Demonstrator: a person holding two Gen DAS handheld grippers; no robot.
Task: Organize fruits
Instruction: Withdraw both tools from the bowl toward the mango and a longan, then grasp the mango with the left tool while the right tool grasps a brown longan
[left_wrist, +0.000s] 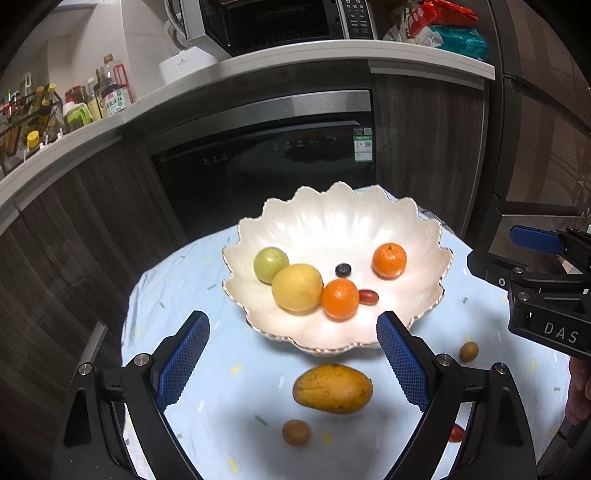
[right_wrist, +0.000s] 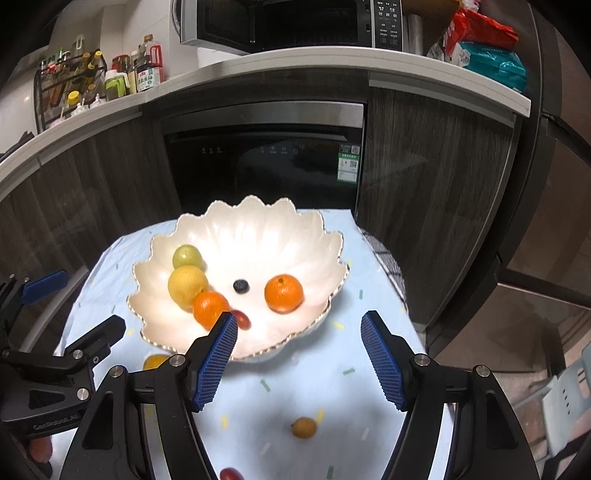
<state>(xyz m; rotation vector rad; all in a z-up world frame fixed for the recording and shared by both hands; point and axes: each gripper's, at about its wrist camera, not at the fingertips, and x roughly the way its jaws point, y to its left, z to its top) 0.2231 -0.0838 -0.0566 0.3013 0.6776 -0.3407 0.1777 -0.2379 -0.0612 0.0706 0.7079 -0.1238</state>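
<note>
At frame centre, your bowl (left_wrist: 334, 218) holds a green fruit (left_wrist: 270, 264), lemon (left_wrist: 297, 287), two oranges (left_wrist: 340, 298), blueberry (left_wrist: 343, 270) and red tomato (left_wrist: 368, 297); left gripper (left_wrist: 293, 363) and right gripper (right_wrist: 299, 360) both gape wide, empty.

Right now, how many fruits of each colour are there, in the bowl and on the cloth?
Green fruit: 1
Yellow fruit and mango: 2
Oranges: 2
Blueberry: 1
Red fruits: 2
Brown fruits: 2
Total: 10
</note>
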